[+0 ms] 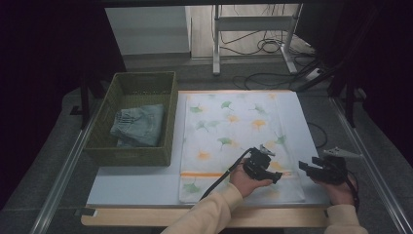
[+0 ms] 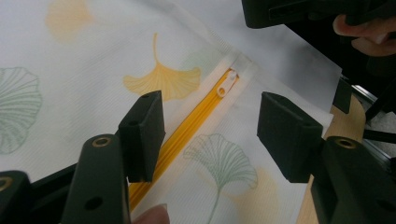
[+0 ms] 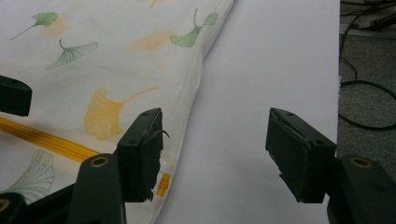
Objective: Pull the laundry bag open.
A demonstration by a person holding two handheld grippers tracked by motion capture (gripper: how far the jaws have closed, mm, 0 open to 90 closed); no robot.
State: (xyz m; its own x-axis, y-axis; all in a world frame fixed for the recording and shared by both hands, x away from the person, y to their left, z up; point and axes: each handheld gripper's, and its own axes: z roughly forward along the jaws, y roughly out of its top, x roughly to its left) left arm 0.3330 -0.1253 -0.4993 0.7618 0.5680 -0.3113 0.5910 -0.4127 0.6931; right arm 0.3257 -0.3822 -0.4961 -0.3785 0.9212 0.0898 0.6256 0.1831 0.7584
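Note:
A white fabric cover (image 1: 229, 131) printed with green and orange ginkgo leaves lies flat on a white board (image 1: 141, 183). An orange zipper (image 1: 204, 174) crosses it near the front edge. My left gripper (image 1: 276, 176) hovers over the zipper's right end, open. In the left gripper view the white zipper pull (image 2: 226, 85) lies ahead of the left gripper (image 2: 210, 126), with the orange zipper (image 2: 187, 130) running between the jaws, untouched. My right gripper (image 1: 307, 163) is open just past the cover's right edge. In the right gripper view the right gripper (image 3: 215, 149) straddles that edge and bare board.
A green woven basket (image 1: 141, 75) at the left holds folded denim (image 1: 139, 124). The board rests on a wooden tabletop (image 1: 195, 217). Cables (image 1: 263, 46) and a metal stand (image 1: 216, 44) are on the floor beyond. Metal rails run along both sides.

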